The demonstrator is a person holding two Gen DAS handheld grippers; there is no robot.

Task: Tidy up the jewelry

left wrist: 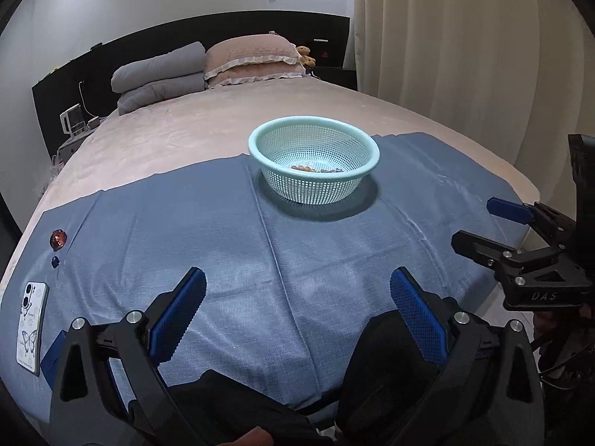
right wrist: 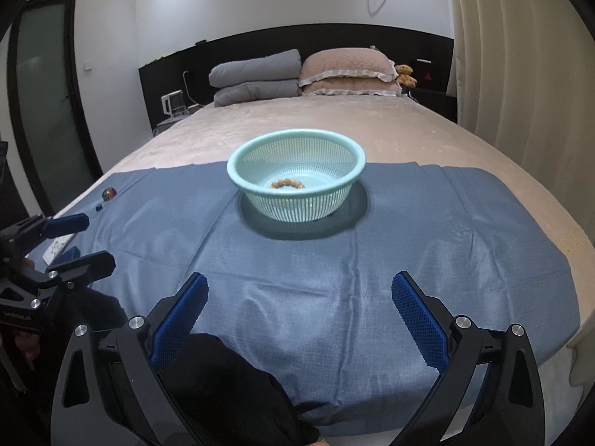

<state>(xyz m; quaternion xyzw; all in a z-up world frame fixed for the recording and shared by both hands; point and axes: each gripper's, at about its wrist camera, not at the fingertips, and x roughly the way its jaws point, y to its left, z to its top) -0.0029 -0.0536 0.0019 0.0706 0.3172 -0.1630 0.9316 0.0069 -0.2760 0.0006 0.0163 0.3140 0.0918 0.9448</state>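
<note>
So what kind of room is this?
A bedroom, most likely. There's a big bed with stacked pillows against a dark headboard, a small teddy bear beside them, and curtains at the side.

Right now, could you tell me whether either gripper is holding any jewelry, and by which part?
Nothing is held. The left gripper and right gripper are both open and empty above the blue cloth; a beaded bracelet lies in the basket.
</note>
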